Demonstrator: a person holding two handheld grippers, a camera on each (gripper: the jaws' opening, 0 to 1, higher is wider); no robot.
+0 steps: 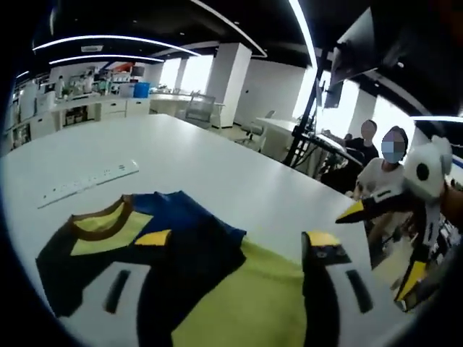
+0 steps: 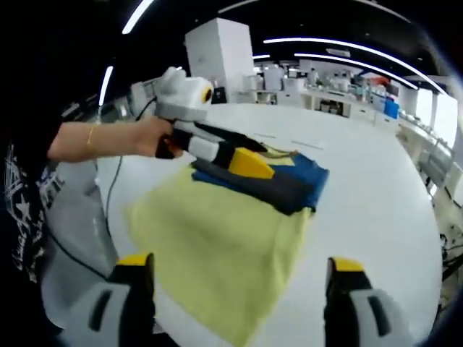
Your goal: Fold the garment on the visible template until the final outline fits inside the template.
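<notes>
Watch that top layer: if you pull your left gripper (image 2: 249, 163) away too fast, the navy fold could drag and spring open, pushing the outline back out. I judge that the main danger. You're low over the garment (image 2: 224, 224) with it, jaws close together over the dark part, but I can't tell whether they're pinching cloth or just pressing. Your right gripper (image 2: 242, 289) hangs released at the near edge, jaws wide apart, nothing between them.

The garment lies flat on the white table (image 1: 217, 163), near your edge. It's yellow-green with navy and blue panels and a brown-trimmed collar (image 1: 108, 217), partly folded, the dark section doubled over the top. No template outline is visible, so whether it fits can't be judged.
</notes>
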